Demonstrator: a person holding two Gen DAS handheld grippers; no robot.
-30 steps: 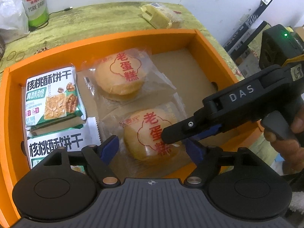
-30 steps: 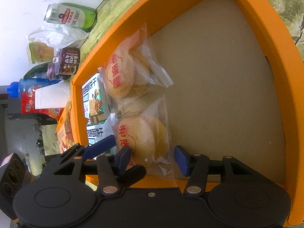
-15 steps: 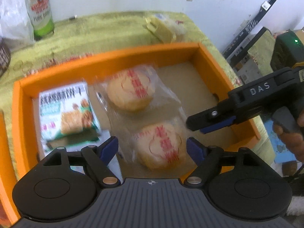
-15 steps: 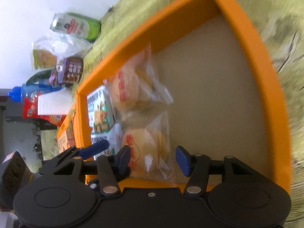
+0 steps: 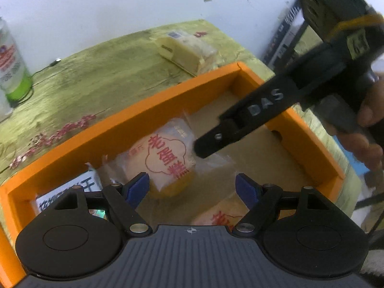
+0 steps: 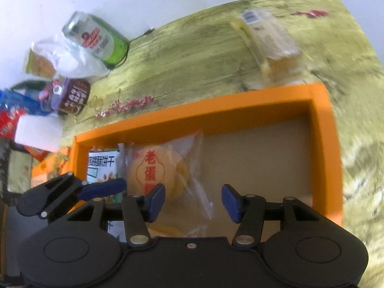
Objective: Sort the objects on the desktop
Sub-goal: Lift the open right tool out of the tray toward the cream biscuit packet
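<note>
Tray: orange cardboard tray point(image 5: 165, 100) at the bench's right end, gathering snacks by kind
Cakes: round cake in clear wrapper with red print point(image 5: 165, 160) beside green-and-white biscuit packets point(image 6: 102, 165), along the tray's left side
Left tool point(image 5: 192, 189): jaws apart, empty, above the cakes
Right tool point(image 6: 193, 199): jaws apart, nothing clamped
Waiting: yellow wrapped cake slice point(image 6: 268, 40) beyond the tray's far wall, likely next

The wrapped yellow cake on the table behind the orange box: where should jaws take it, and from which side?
Grip the wrapped yellow cake across its two long flanks at mid-length, coming down from above. It lies flat and free on the green table, a long block narrower across than along.
</note>
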